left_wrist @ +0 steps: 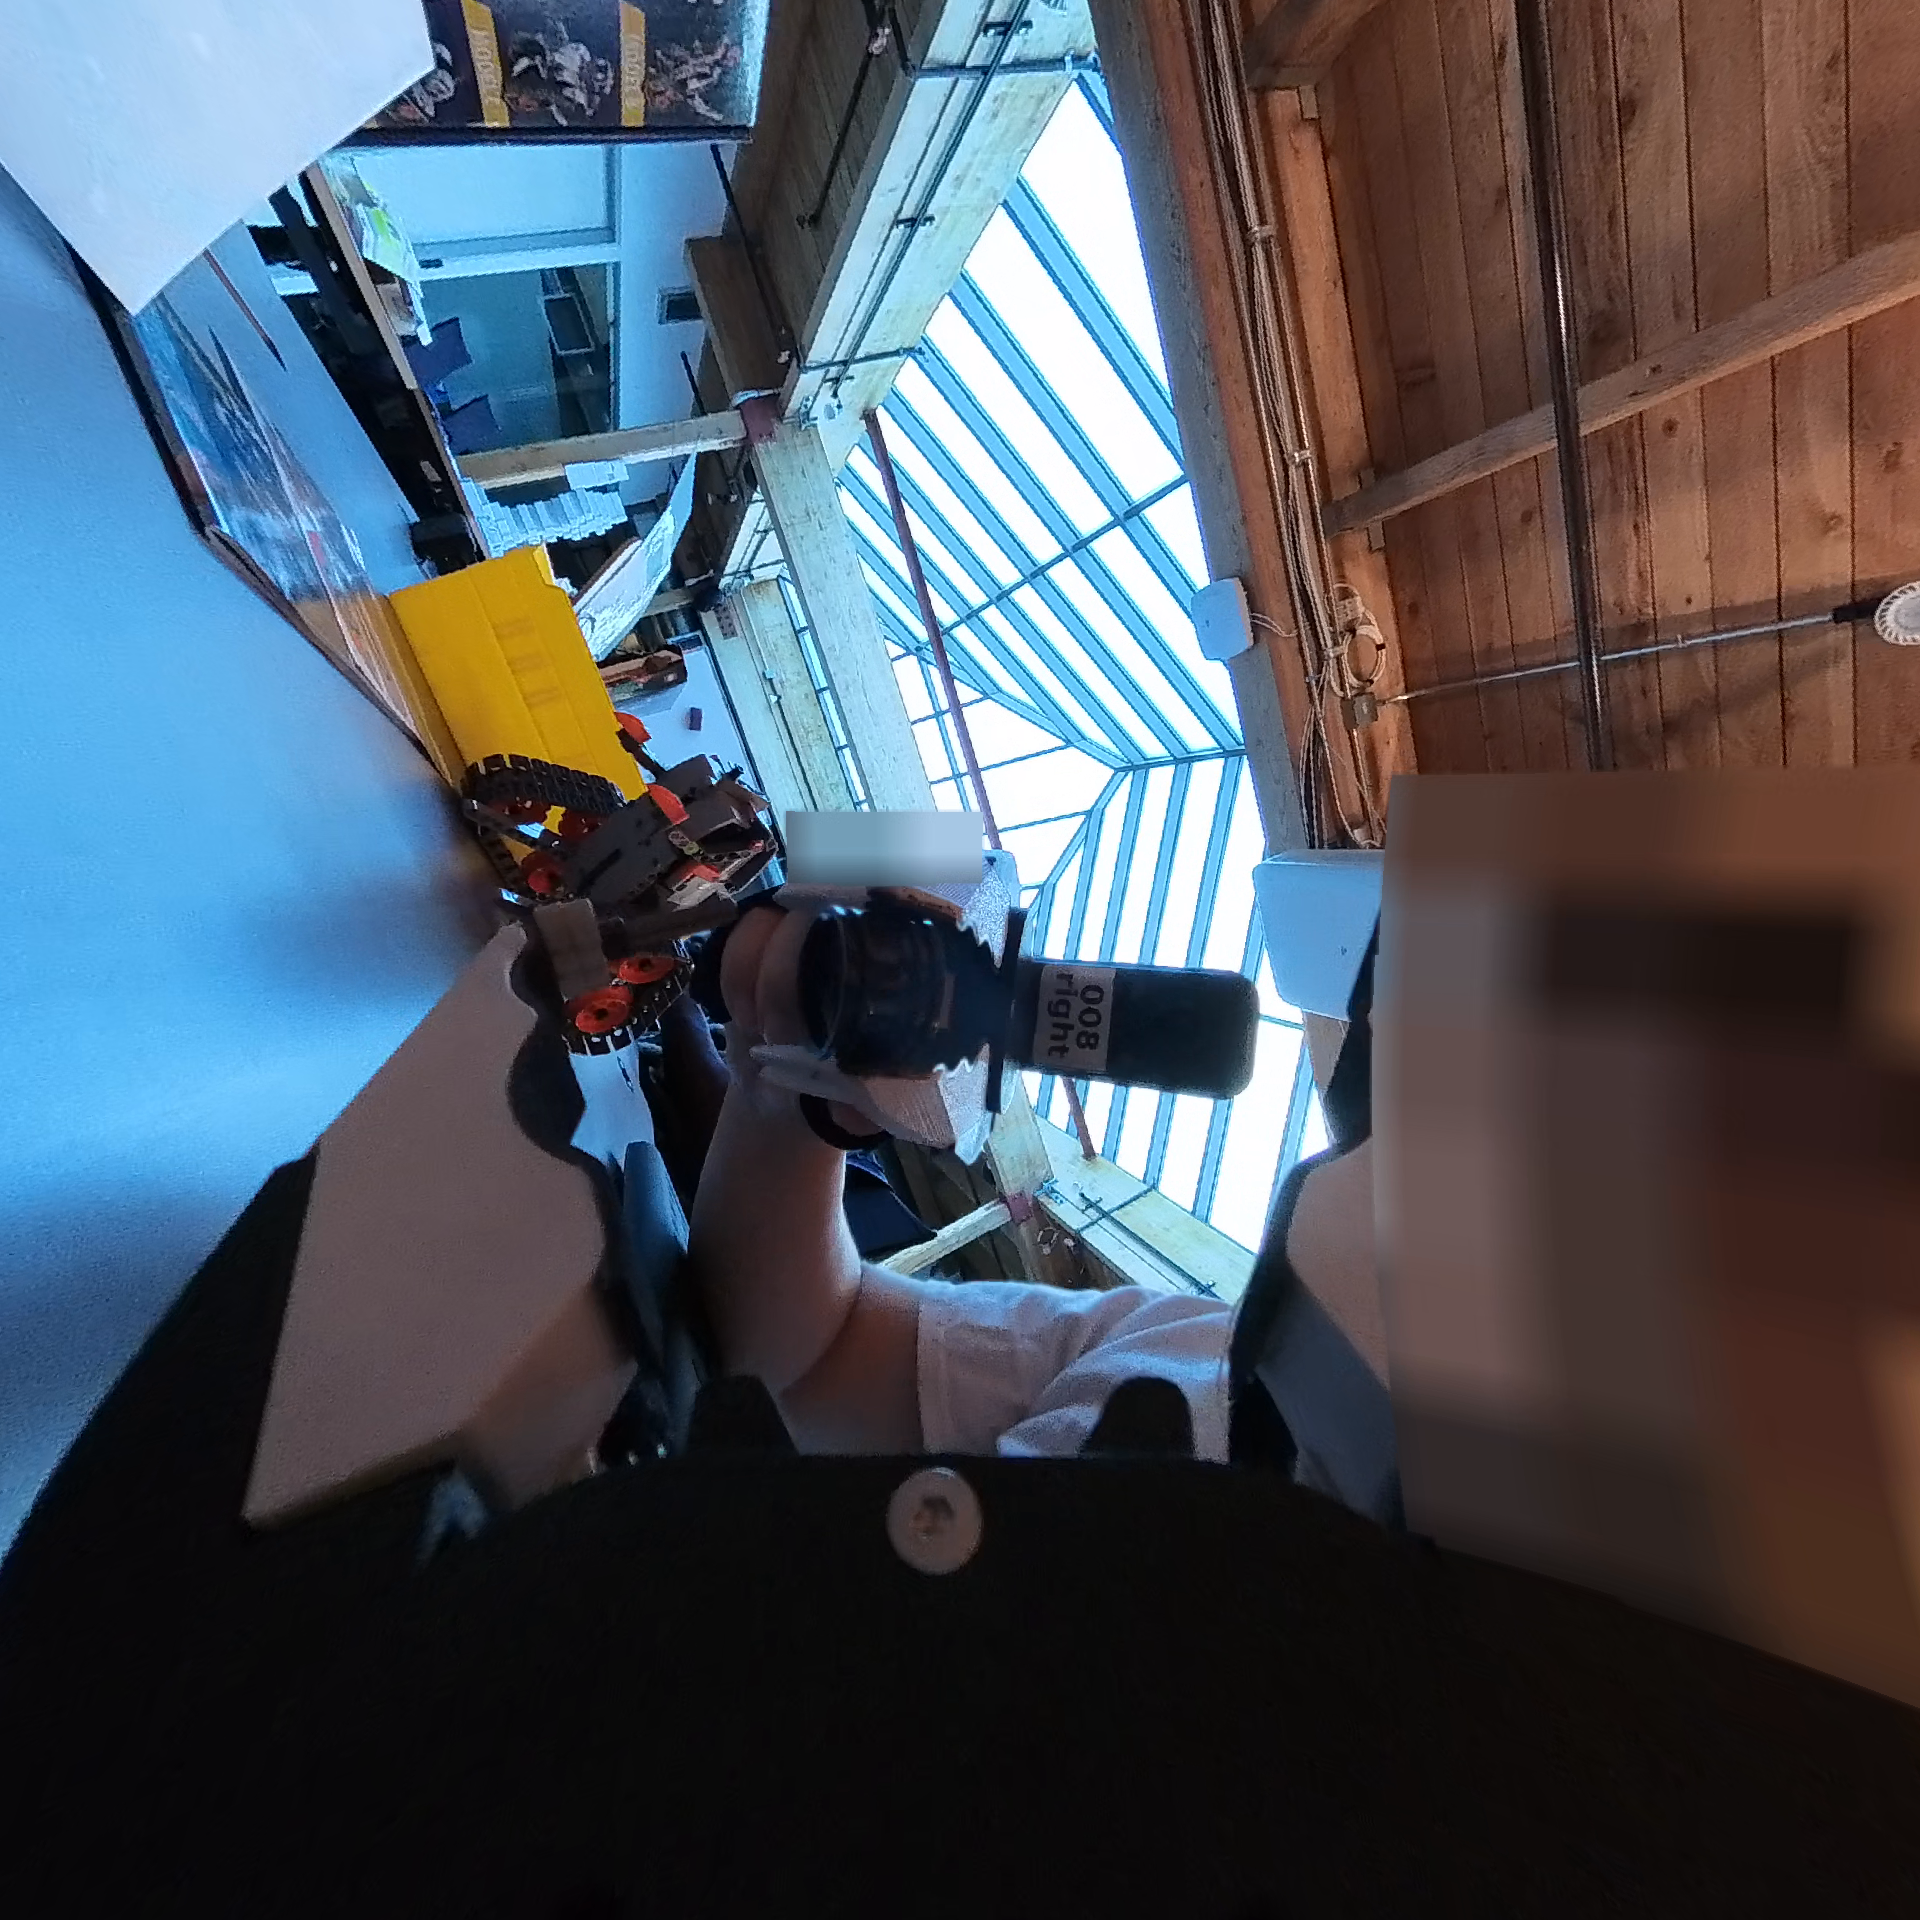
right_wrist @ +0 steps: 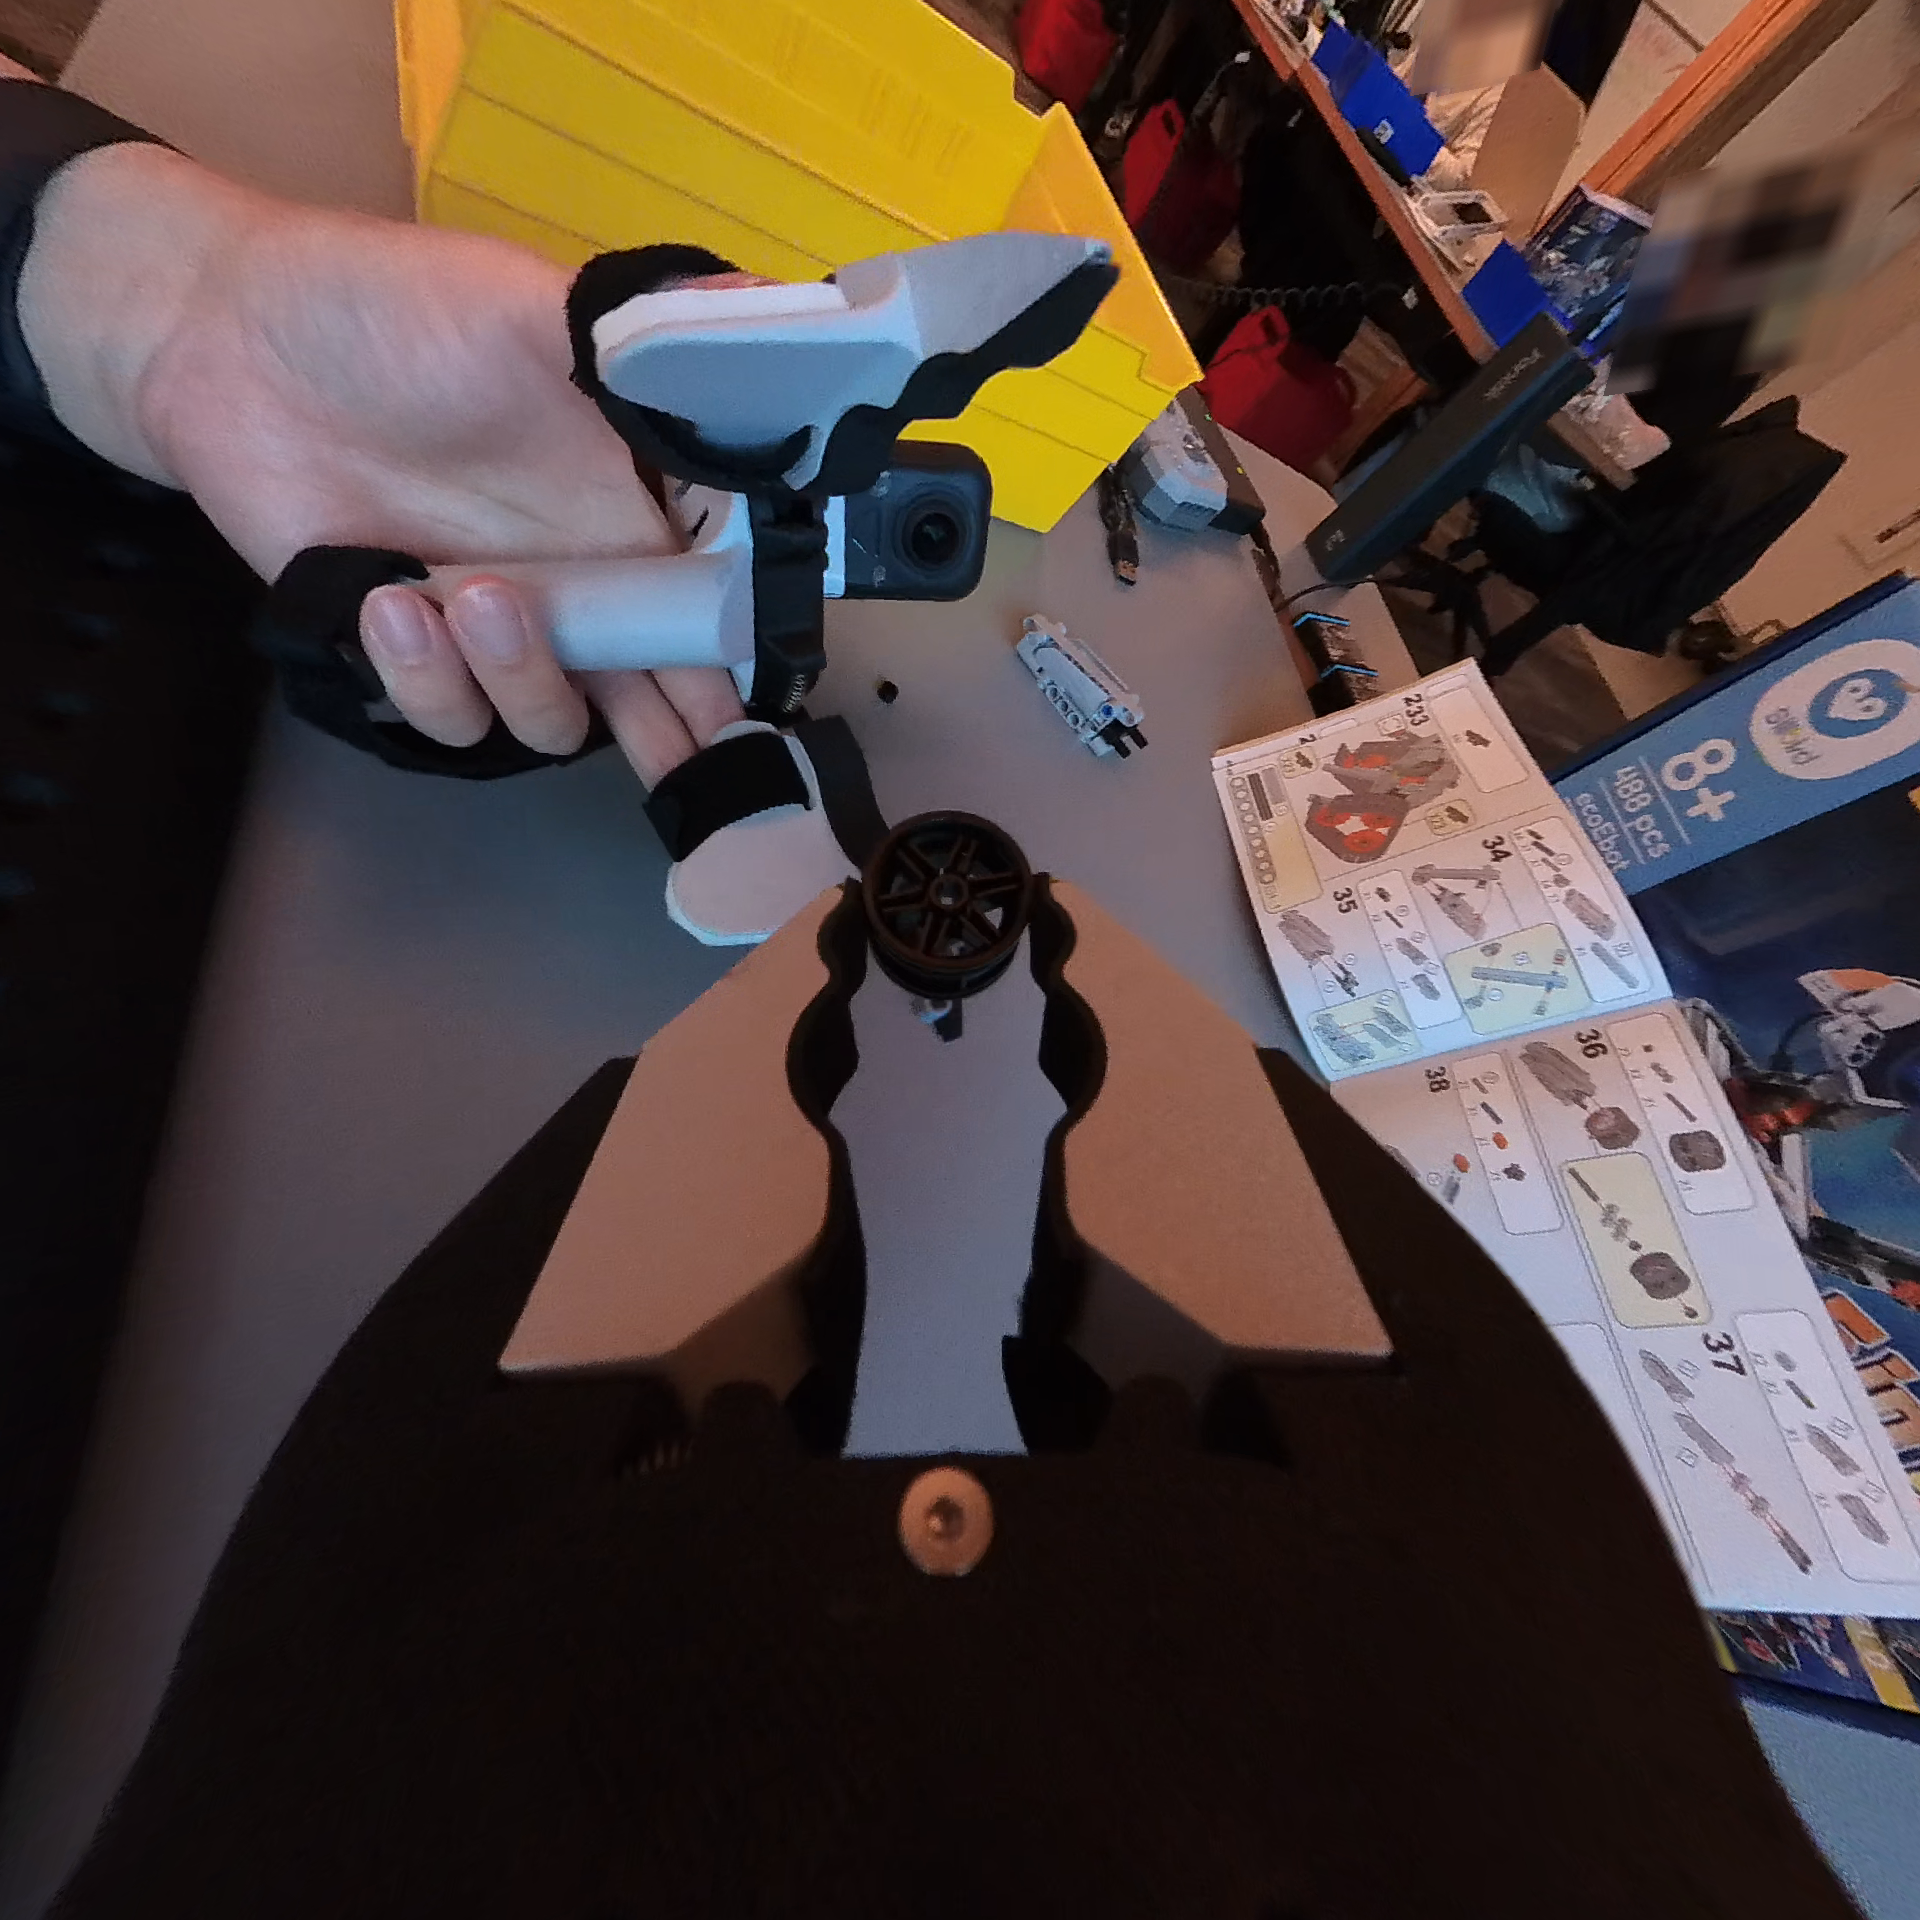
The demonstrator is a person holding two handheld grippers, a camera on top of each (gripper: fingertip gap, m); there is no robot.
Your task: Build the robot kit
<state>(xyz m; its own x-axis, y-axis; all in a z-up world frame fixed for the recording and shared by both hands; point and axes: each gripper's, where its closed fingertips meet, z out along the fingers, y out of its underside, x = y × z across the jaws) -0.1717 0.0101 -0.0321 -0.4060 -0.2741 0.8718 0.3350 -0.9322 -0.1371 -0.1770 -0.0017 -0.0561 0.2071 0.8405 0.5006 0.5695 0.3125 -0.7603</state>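
Observation:
My right gripper (right_wrist: pixel 945 904) is shut on a black spoked wheel (right_wrist: pixel 945 899) and holds it above the grey table (right_wrist: pixel 416 987). The left wrist view shows the same wheel (left_wrist: pixel 883 997) between the right gripper's toothed pads, close in front of the camera. My left gripper (right_wrist: pixel 904 592) is held in a hand just beyond the wheel, its jaws wide apart and empty. One of its fingers (left_wrist: pixel 436 1247) shows in its own view; the other is hidden. A grey and orange tracked toy vehicle (left_wrist: pixel 613 862) stands on the table behind the wheel.
A yellow bin (right_wrist: pixel 779 135) stands at the back of the table. An open instruction booklet (right_wrist: pixel 1455 987) and a blue box (right_wrist: pixel 1766 748) lie at the right. A small grey part (right_wrist: pixel 1081 686) and a black pin (right_wrist: pixel 886 691) lie loose mid-table. My two grippers' fingertips are within a few centimetres of each other.

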